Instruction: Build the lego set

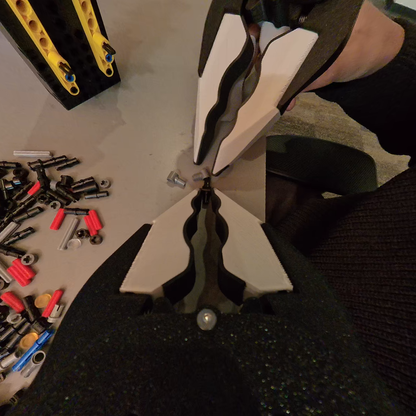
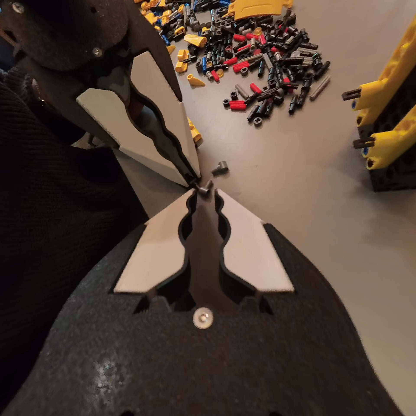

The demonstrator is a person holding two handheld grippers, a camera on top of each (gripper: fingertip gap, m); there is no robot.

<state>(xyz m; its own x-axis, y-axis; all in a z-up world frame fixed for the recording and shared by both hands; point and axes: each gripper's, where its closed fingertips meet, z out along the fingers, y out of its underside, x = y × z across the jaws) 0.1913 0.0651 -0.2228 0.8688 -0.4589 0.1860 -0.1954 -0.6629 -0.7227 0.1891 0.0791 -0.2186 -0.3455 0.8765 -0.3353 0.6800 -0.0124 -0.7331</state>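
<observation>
My left gripper [image 1: 205, 191] is shut on a small black pin [image 1: 205, 198] held above the grey table. A small grey connector [image 1: 199, 176] sits at the pin's far end. My right gripper [image 1: 208, 168] comes in from above, its tips slightly apart on either side of that connector. In the right wrist view my right gripper [image 2: 204, 191] is open, with the grey connector [image 2: 205, 188] just ahead of its tips. There the left gripper [image 2: 193, 181] reaches in from the upper left with the pin [image 2: 195, 183]. A second grey connector [image 1: 176, 180] [image 2: 220, 168] lies on the table close by.
A pile of loose black, red, grey, blue and yellow pieces [image 1: 45, 213] [image 2: 258, 56] lies on the table. A black block with two yellow beams [image 1: 60, 45] [image 2: 391, 126] stands beyond. A black chair [image 1: 319, 162] and a dark sleeve [image 1: 360, 247] are off the table edge. Only a small space, under 4 cm, lies between the two pairs of fingers.
</observation>
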